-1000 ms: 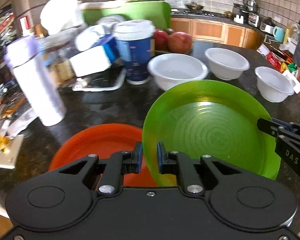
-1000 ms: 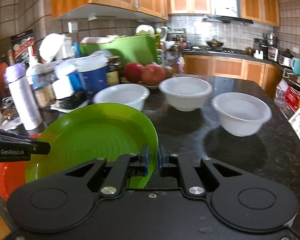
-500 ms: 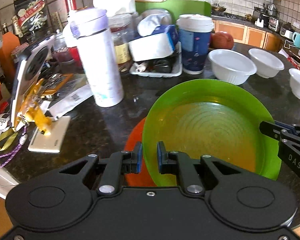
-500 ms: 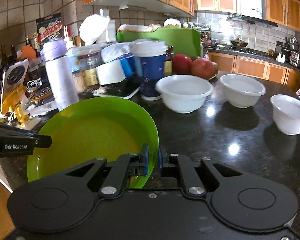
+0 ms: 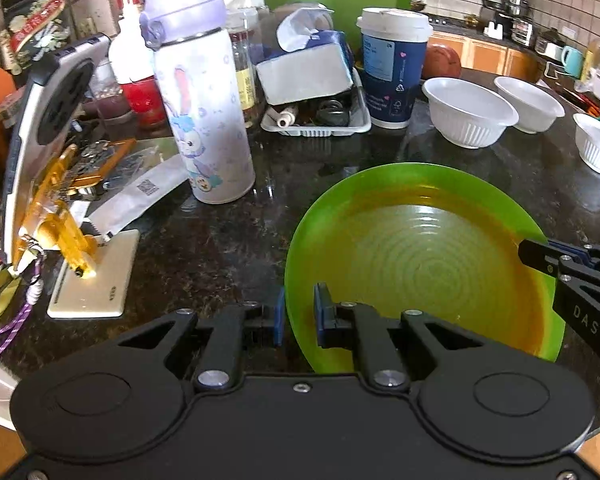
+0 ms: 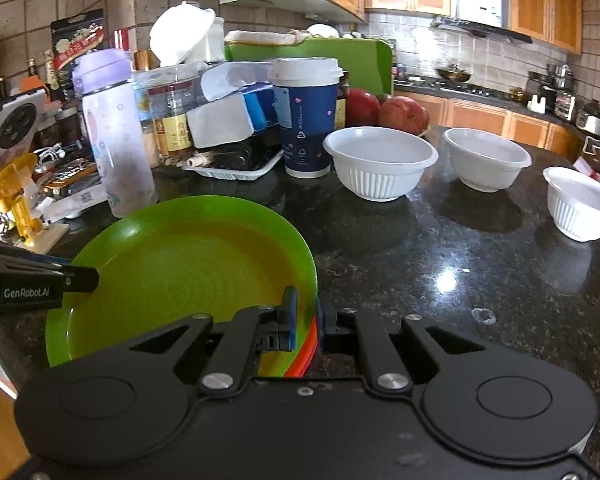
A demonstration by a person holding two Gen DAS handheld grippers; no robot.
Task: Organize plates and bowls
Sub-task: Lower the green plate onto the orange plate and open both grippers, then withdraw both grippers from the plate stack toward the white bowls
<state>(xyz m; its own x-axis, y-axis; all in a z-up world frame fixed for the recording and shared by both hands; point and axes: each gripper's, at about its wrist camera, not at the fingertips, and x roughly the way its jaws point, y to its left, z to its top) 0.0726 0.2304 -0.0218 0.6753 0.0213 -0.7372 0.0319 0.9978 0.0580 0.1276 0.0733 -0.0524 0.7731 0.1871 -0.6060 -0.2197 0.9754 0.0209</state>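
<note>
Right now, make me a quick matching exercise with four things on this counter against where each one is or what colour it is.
Things:
1. green plate
2. paper cup
3. water bottle
4. nearest bowl

Descriptions:
A. white with a purple lid
B. dark blue with a white lid
C. white and ribbed, just right of the cup
D. gripped at its rim by both sets of jaws

Pairs: 1-D, 2-B, 3-A, 4-C

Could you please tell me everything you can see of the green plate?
The green plate is round, glossy, plastic-looking, with concentric rings in its well. Both grippers, left and right, are shut on opposite edges of its rim. It lies nearly flat over an orange plate, whose edge peeks out beneath, on the dark counter.
</note>
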